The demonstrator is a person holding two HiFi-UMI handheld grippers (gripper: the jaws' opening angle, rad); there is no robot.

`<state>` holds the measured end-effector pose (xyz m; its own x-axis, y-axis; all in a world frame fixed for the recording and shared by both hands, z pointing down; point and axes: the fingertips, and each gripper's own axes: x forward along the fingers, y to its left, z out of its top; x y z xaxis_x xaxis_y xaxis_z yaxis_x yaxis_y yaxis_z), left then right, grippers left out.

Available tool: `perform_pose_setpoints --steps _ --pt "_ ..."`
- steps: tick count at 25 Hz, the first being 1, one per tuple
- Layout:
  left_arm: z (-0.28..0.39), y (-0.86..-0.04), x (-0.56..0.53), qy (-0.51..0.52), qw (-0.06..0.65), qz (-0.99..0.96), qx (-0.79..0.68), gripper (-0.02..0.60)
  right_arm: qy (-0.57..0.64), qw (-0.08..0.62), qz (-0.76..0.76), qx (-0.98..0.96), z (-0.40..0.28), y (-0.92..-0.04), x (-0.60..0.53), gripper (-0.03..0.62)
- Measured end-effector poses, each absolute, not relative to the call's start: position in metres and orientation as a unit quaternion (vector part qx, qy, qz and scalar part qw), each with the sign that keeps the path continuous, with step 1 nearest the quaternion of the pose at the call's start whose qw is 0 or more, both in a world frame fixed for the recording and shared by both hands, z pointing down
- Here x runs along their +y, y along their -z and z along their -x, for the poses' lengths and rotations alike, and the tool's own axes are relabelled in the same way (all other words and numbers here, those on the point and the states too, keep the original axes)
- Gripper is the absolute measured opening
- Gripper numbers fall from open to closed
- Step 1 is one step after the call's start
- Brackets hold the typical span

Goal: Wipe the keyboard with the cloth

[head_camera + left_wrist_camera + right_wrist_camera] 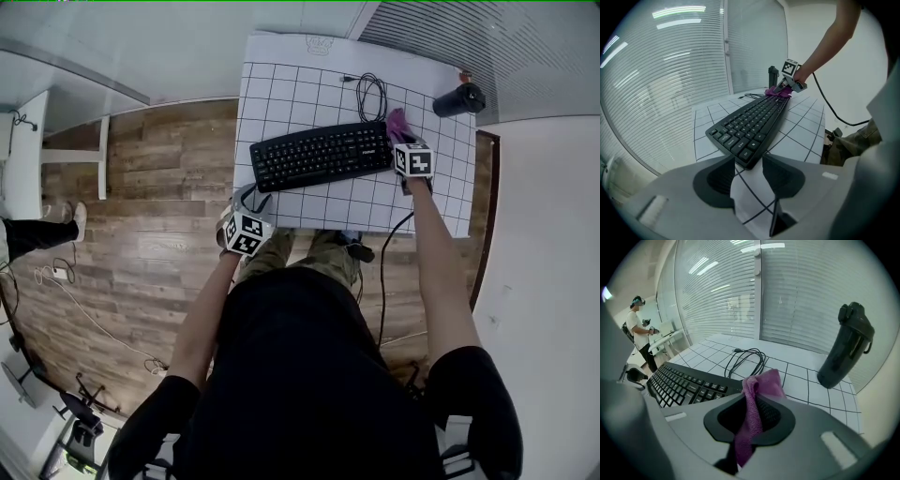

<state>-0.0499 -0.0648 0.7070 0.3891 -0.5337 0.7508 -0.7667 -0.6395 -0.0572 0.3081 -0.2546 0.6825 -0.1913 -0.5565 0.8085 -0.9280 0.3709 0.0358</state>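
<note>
Right gripper (pixel 753 403) tight on purple cloth (pixel 764 383), lower folds hidden inside jaws; left gripper (pixel 749 164) wide open by keyboard (pixel 750 124) corner.

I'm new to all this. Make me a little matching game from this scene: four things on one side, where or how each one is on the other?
1 cloth
2 keyboard
3 bottle
4 left gripper

A open, empty
B stands at the far right corner of the mat
C pinched in the right gripper
D lies flat mid-mat

Pairs: 1-C, 2-D, 3-B, 4-A
</note>
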Motion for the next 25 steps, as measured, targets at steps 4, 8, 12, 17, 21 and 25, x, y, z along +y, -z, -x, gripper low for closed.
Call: perform_pose_setpoints --steps 4,8,12,17,21,25 --pt "0.051 -0.710 -0.070 -0.386 0.157 -0.817 -0.399 0.172 -0.256 0.370 -0.509 -0.733 -0.296 -0.684 -0.253 0.055" --pt "0.047 -0.711 -0.067 -0.385 0.144 -0.820 -0.399 0.175 -0.259 0.366 -0.517 -0.729 -0.290 -0.683 -0.251 0.055" --pt "0.049 -0.712 -0.069 -0.358 0.152 -0.824 -0.412 0.176 -0.254 0.369 -0.520 -0.727 -0.286 -0.683 -0.250 0.055" --pt "0.052 -0.712 -0.070 -0.349 0.142 -0.825 -0.420 0.161 -0.261 0.362 -0.524 -0.726 -0.272 -0.684 -0.247 0.054" --pt "0.051 -0.712 -0.071 -0.341 0.141 -0.826 -0.427 0.158 -0.270 0.360 -0.521 -0.725 -0.262 -0.685 -0.244 0.054" --pt "0.052 -0.712 -0.070 -0.334 0.138 -0.828 -0.429 0.156 -0.266 0.369 -0.522 -0.721 -0.252 -0.686 -0.241 0.054"
